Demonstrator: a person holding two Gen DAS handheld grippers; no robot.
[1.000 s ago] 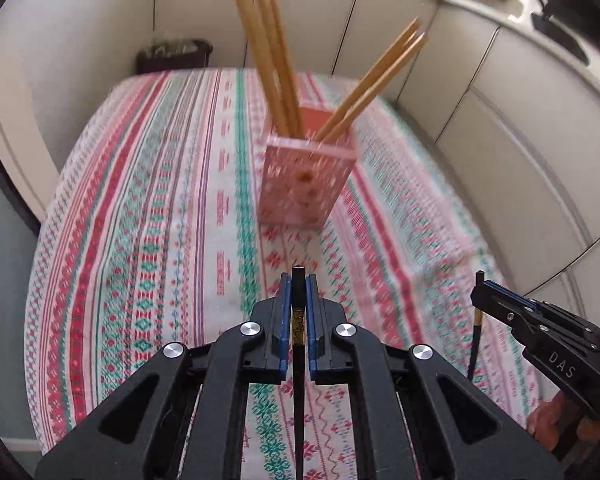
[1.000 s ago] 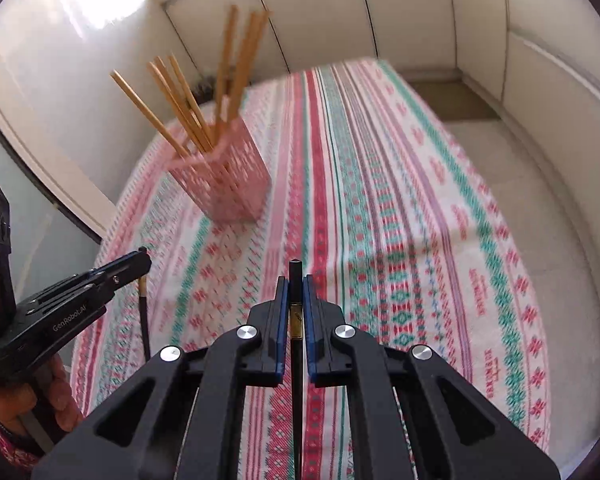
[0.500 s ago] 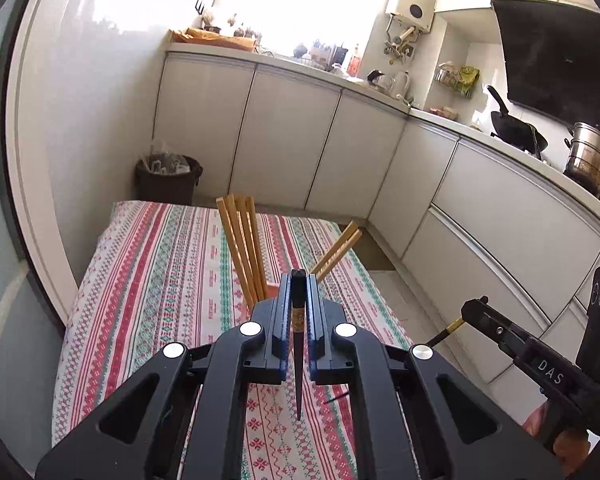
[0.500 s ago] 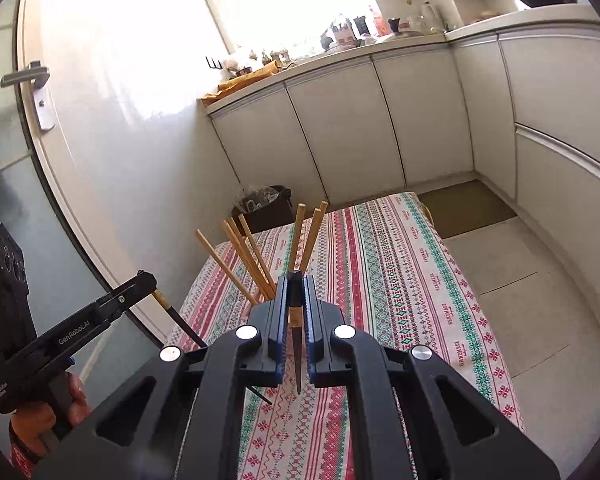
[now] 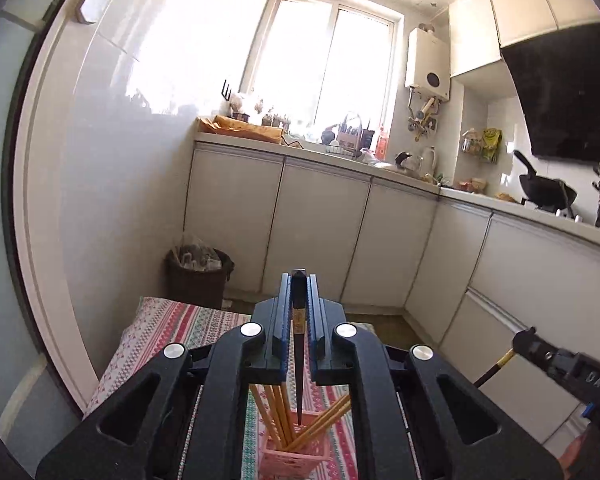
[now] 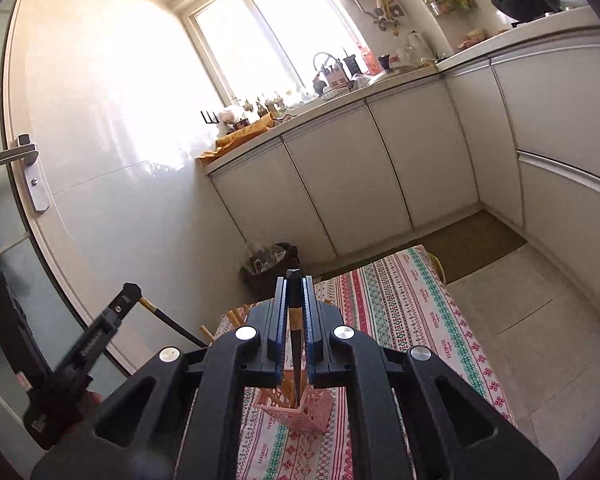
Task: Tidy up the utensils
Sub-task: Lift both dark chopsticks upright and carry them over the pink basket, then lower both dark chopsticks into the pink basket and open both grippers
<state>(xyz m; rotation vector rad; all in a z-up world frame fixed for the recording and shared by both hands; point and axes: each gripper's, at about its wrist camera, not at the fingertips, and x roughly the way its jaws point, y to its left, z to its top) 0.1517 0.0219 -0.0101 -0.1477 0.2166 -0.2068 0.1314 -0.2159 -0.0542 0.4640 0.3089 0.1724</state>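
Chopstick [image 5: 299, 344] pinched in left gripper [image 5: 299, 300], another chopstick [image 6: 296, 344] in right gripper [image 6: 295, 300], tips over pink holder [image 5: 292, 454]; best lowered straight, released only once inside.

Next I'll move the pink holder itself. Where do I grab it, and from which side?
A judgement: pinch one side wall of the pink holder at its rim, coming from above on the side away from the leaning wooden chopsticks. The walls are thin and straight, and the sticks crowd the opening.
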